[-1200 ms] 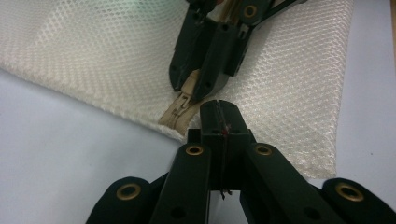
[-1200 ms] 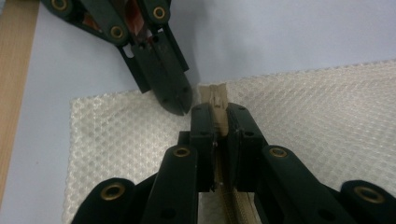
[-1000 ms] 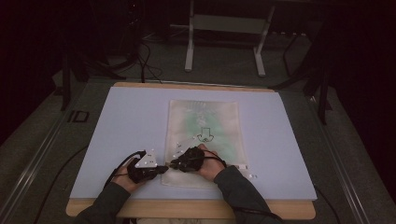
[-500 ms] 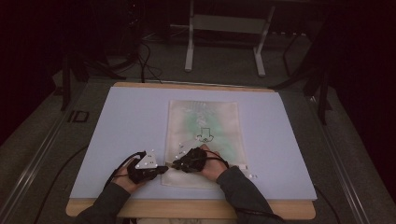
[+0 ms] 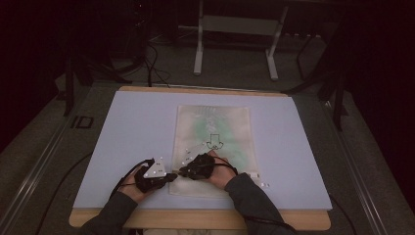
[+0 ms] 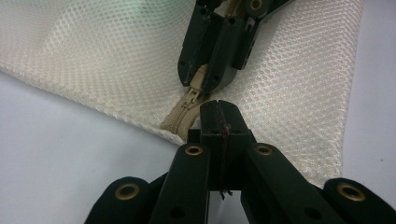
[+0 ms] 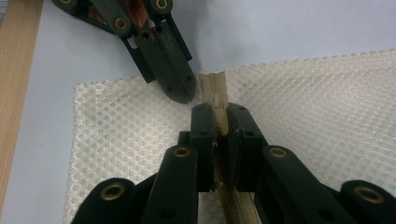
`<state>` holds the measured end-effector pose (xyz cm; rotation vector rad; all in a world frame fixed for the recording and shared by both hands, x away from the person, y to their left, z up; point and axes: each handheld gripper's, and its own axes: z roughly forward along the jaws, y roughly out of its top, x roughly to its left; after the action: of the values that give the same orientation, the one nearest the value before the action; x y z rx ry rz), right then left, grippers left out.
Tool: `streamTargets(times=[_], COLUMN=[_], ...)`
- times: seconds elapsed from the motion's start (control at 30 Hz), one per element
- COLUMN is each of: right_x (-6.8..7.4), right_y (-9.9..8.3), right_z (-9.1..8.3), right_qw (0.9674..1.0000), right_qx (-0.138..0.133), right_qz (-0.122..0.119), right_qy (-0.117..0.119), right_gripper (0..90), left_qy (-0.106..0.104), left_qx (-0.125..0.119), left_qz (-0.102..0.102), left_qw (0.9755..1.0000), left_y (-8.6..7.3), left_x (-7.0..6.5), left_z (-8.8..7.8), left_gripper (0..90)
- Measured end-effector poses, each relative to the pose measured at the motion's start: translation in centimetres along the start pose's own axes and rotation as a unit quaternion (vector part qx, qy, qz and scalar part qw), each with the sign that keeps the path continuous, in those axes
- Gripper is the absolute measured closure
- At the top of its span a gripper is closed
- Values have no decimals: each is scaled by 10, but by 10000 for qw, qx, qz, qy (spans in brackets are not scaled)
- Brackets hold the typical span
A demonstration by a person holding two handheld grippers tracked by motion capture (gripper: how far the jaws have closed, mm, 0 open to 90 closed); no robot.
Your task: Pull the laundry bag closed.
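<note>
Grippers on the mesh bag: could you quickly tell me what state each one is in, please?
Left gripper: shut, pinching the mesh bag edge at the zipper end.
Right gripper: shut on the zipper.

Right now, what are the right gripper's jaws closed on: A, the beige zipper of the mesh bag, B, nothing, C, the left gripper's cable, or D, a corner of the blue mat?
A: in the right gripper view, the right gripper pinches the beige zipper of the mesh bag.
</note>
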<state>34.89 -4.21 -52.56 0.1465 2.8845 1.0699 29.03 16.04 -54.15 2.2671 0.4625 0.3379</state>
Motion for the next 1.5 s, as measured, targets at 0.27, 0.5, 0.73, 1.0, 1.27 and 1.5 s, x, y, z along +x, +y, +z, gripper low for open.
streamTargets(times=[0.27, 0.5, 0.73, 1.0, 1.27, 1.5], right_x=[2, 0, -2, -3, -3, -4], right_y=[-6, -14, -13, -13, -13, -12], right_z=[-5, -14, -11, -11, -10, -11], right_qw=[10000, 10000, 10000, 9999, 9999, 9999], right_qx=[-25, -17, -41, -52, -78, -51], right_qz=[-24, 31, 67, 85, 98, 102], right_qy=[-17, -5, 19, 39, 48, 58], right_gripper=[823, 822, 822, 822, 821, 822], left_qy=[1, 3, 38, 94, -36, -28], left_qx=[3, 13, -5, -64, -10, -12], left_qz=[-45, -43, -97, -31, -121, -132], left_qw=[10000, 10000, 9999, 9999, 9999, 9999], left_y=[0, 0, 0, 3, 3, 2], left_x=[0, 0, -1, -2, 1, 1], left_z=[0, 0, 0, 2, 3, 3], left_gripper=[898, 897, 894, 891, 892, 895])
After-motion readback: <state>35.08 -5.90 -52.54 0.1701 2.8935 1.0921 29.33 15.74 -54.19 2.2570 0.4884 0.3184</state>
